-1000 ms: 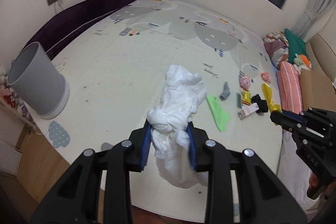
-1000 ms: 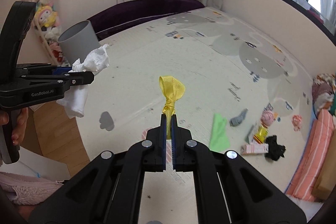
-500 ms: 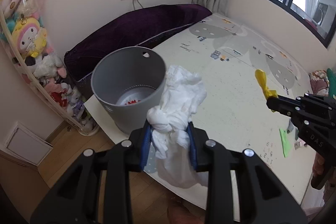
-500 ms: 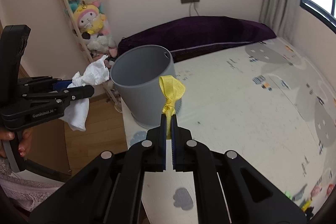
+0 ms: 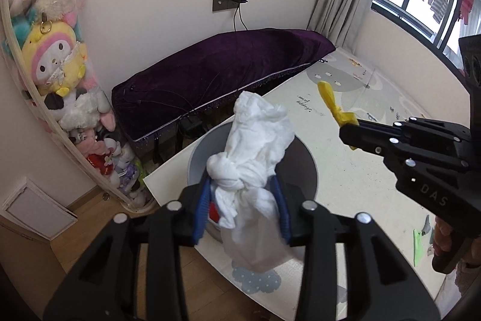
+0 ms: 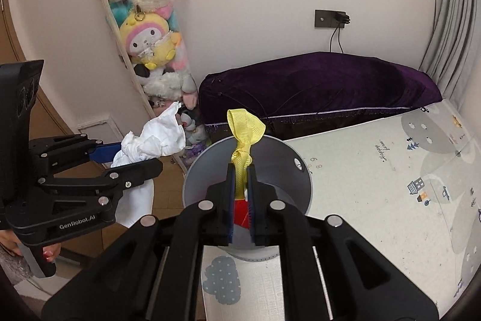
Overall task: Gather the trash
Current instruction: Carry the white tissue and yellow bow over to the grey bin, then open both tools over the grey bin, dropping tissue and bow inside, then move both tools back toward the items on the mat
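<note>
left hand-held gripper [image 5: 240,206] over the grey bin [image 5: 303,167], jaws just opening, knotted white cloth [image 5: 252,170] loose between them, right hand-held gripper [image 6: 240,191] just opening, yellow ribbon [image 6: 245,137] between its pads, above the bin

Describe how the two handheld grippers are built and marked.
Both are matte black, angular linkage frames with silver rivets and blue pads lining the jaws. The left gripper carries white "GenRobot.AI" lettering; the right gripper shows embossed "DAS". Each hangs from a black pistol-style handle.
</note>
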Available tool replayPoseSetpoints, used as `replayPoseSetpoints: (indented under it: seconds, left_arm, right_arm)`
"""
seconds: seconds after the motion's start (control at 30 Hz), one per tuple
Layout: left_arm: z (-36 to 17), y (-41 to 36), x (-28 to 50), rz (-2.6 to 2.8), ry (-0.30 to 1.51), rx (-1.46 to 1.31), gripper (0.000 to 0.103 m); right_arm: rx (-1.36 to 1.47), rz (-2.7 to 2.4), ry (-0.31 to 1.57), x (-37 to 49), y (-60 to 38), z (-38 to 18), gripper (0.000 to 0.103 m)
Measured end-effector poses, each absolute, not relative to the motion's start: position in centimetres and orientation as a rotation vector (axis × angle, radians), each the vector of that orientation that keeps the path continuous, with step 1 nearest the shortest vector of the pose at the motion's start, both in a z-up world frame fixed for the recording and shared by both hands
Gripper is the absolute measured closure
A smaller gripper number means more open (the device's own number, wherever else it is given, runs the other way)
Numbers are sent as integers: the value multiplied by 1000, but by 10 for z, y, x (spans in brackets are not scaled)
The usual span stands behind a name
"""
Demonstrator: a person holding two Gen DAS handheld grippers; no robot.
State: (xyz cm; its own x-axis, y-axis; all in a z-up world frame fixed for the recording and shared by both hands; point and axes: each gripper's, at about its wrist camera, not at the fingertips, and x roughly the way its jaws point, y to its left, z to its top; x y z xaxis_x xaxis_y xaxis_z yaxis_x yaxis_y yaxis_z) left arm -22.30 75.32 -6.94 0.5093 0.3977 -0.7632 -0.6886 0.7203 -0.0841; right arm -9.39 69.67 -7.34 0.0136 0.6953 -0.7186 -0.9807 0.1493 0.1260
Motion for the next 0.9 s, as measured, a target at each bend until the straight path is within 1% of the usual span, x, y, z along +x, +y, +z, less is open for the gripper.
replayPoseSetpoints:
  seconds: [0.03, 0.07, 0.1, 0.27, 0.53, 0.73, 0.8, 0.9]
  left_arm:
    - [-69, 756, -223, 686, 789, -401, 42]
    - [-68, 758, -223, 688, 781, -398, 35]
    - [-67, 760, -223, 685, 774, -396, 33]
    - [-63, 765, -218, 670, 769, -388, 32]
    - [-61, 764, -204, 617, 757, -374, 32]
    - [-64, 740, -183, 555, 766, -346, 30]
    - [-66, 725, -173, 516, 776, -331, 30]
    - [-71, 694, -155, 454, 796, -296, 30]
  right_arm:
    - [-474, 1382, 754, -92, 702, -74, 81]
    - [-469, 1375, 752, -90, 707, -73, 66]
    - [-464, 1367, 750, -89, 712, -72, 61]
    - [-460, 1335, 746, -80, 719, -67, 61]
    - [-445, 1262, 765, -68, 682, -63, 61]
    - [-413, 1152, 773, -56, 625, -65, 58]
    - [-401, 1091, 778, -51, 599, -67, 56]
    - [-359, 991, 804, -42, 549, -72, 55]
